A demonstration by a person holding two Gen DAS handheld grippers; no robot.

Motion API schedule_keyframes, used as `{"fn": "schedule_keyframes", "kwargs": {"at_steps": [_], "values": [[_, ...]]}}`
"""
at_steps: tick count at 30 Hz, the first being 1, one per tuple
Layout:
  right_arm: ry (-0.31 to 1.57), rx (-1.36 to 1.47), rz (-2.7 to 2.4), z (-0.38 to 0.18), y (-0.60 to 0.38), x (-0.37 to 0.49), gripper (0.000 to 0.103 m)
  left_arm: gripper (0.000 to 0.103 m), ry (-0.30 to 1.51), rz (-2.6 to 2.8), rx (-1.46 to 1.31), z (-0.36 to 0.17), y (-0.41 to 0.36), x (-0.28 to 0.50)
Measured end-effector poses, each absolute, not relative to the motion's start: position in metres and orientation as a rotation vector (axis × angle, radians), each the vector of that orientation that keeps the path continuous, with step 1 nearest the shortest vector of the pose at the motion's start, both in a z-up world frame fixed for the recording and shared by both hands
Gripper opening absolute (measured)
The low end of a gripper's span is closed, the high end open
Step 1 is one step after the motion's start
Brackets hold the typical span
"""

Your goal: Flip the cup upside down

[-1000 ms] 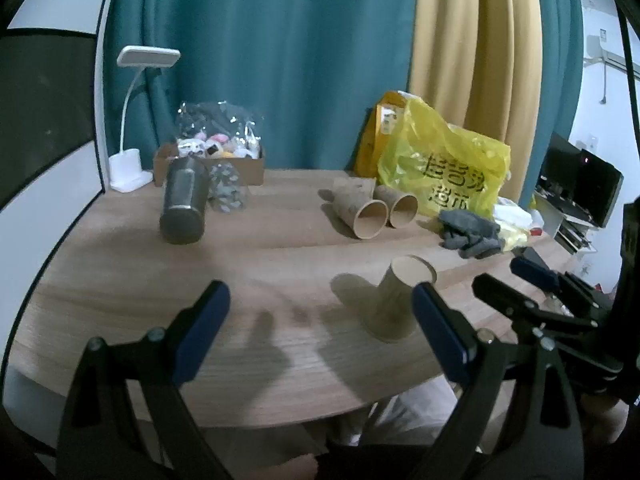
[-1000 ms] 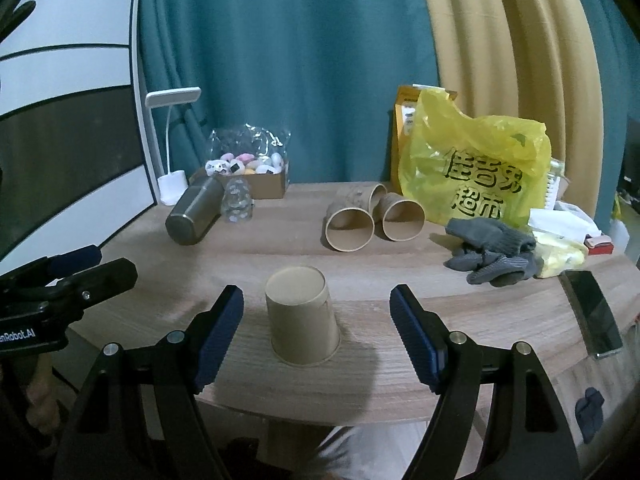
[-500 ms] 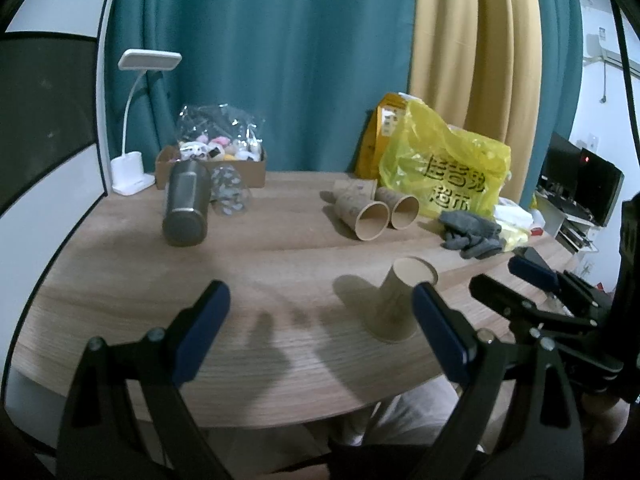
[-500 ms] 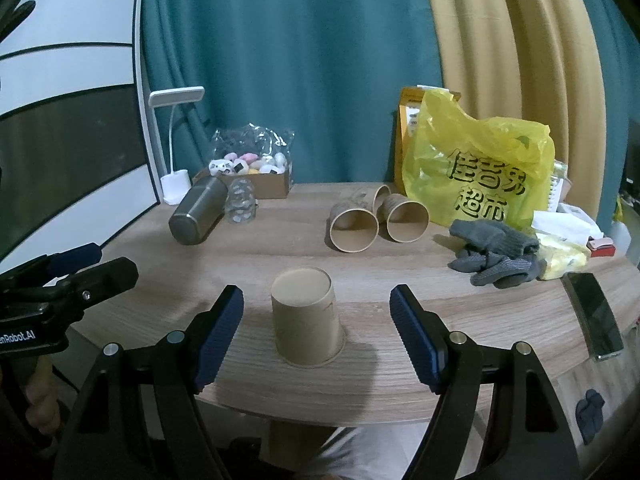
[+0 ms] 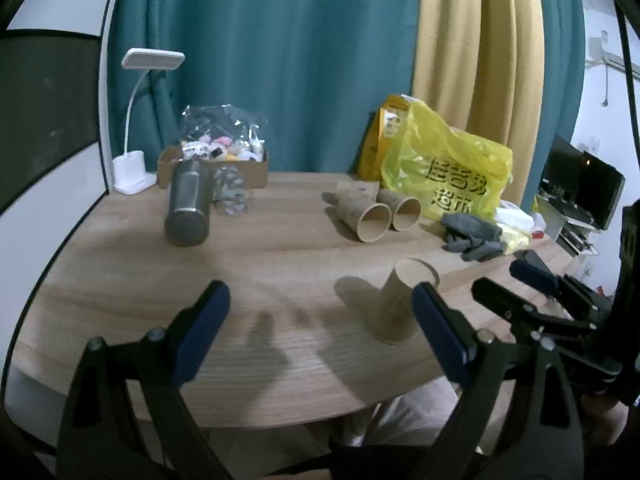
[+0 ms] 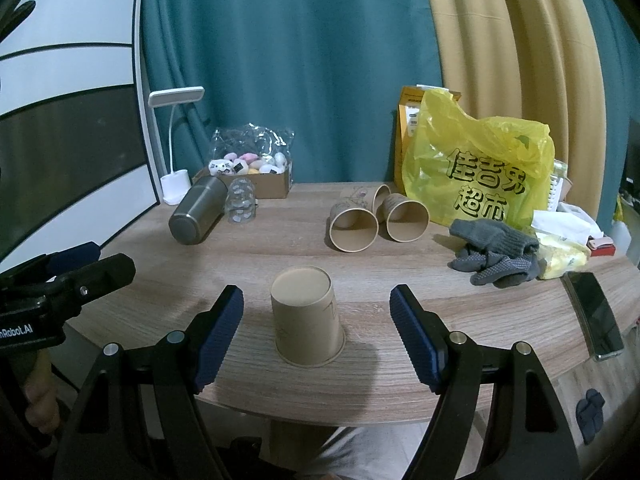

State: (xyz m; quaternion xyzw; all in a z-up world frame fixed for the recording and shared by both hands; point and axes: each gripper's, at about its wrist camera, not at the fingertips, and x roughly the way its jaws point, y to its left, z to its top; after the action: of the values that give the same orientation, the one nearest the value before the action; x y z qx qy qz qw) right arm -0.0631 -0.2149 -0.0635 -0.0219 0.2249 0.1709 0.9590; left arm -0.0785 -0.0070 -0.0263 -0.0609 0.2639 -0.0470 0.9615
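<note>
Paper cup (image 6: 306,316) sits upside down on the surface (image 6: 400,264), between the wide-spread right claw (image 6: 316,334) fingers, untouched; left claw (image 5: 320,334) spread too.

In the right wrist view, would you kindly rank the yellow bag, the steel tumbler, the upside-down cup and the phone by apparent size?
1. yellow bag
2. upside-down cup, enlarged by nearness
3. steel tumbler and phone: too alike to rank

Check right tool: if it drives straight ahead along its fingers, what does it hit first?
Most likely the inverted paper cup. It stands rim-down on the table, centred between the open fingers of the right tool. Depth is unclear: if the tool's line runs above the cup, it could pass over.
</note>
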Motion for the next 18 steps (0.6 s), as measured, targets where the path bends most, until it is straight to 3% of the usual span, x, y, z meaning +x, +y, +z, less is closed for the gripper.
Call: {"fn": "schedule_keyframes", "kwargs": {"at_steps": [18], "values": [[0.457, -0.043, 0.346, -0.0638, -0.2147, -0.0634, 0.079, 0.093, 0.549, -0.069, -0.116, -0.0273, -0.0036, -0.0778]]}}
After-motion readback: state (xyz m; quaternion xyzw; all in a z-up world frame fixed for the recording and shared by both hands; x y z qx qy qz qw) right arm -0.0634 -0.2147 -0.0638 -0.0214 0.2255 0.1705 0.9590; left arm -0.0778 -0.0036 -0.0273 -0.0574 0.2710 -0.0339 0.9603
